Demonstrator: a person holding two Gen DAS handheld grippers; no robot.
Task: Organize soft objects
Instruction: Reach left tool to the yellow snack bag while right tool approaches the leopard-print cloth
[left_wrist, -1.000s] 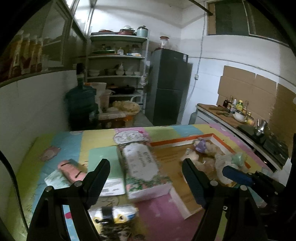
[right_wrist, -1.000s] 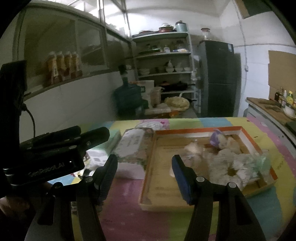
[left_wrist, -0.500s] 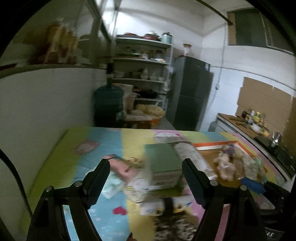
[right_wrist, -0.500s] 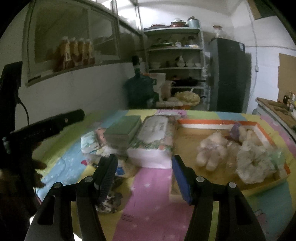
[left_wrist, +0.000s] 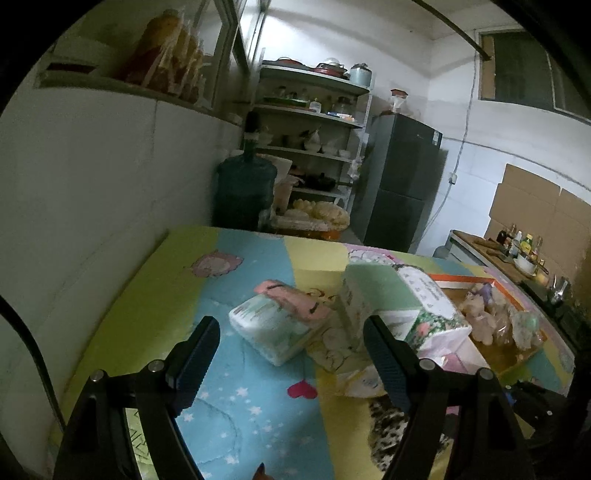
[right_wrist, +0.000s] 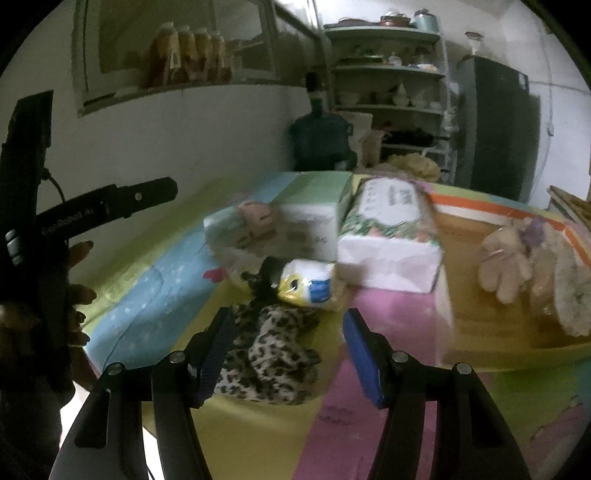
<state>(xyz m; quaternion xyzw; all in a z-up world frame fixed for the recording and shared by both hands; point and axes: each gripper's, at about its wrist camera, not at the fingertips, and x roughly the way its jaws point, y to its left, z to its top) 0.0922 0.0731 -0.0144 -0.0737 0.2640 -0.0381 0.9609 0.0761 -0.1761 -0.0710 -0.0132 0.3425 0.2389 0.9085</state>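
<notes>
A leopard-print cloth (right_wrist: 269, 343) lies on the colourful mat, just ahead of my right gripper (right_wrist: 288, 347). That gripper is open, its pads wide of the cloth. Behind the cloth sit a yellow-and-blue packet (right_wrist: 306, 284) and a floral tissue pack (right_wrist: 388, 236). Plush toys (right_wrist: 506, 258) lie in the wooden tray (right_wrist: 480, 325) on the right. My left gripper (left_wrist: 291, 365) is open and empty above the mat. It faces a small white tissue pack (left_wrist: 273, 328) with a pink soft item (left_wrist: 295, 299) on top. The leopard cloth (left_wrist: 391, 424) shows by its right finger.
A green-topped box (left_wrist: 373, 291) stands beside the floral tissue pack (left_wrist: 428, 306). A white wall borders the mat on the left. A water jug (left_wrist: 243, 192), shelves and a dark fridge (left_wrist: 402, 184) stand beyond the far edge. A hand (right_wrist: 74, 295) holds the left gripper.
Both grippers have swung left, away from the tray, and come lower. The left now faces the small tissue pack. The right now hovers over the leopard cloth. Both stayed open.
</notes>
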